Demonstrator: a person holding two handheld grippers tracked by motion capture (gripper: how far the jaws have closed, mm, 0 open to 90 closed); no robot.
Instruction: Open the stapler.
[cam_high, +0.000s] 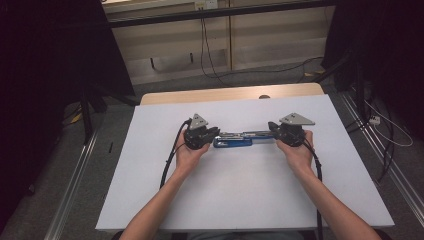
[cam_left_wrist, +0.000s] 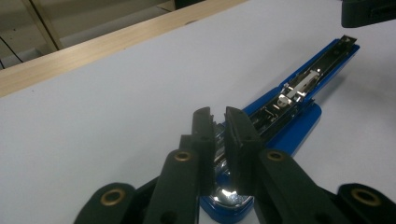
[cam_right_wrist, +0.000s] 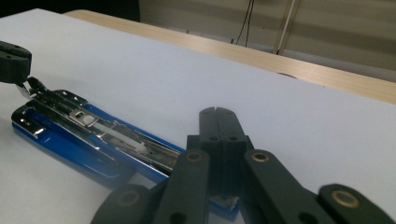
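Bare white table top (cam_high: 240, 190) on every side of the opened blue stapler (cam_high: 235, 139) between both grippers.

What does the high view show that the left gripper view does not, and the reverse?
High view: the left hand, the right hand, the forearms and the cables by the far wall. Left gripper view: the chrome rail close up, and a narrow gap between the left tongs. Shared: the blue stapler lying opened on the white table.

Stapler (cam_right_wrist: 93, 140) end behind right gripper (cam_right_wrist: 218, 112)
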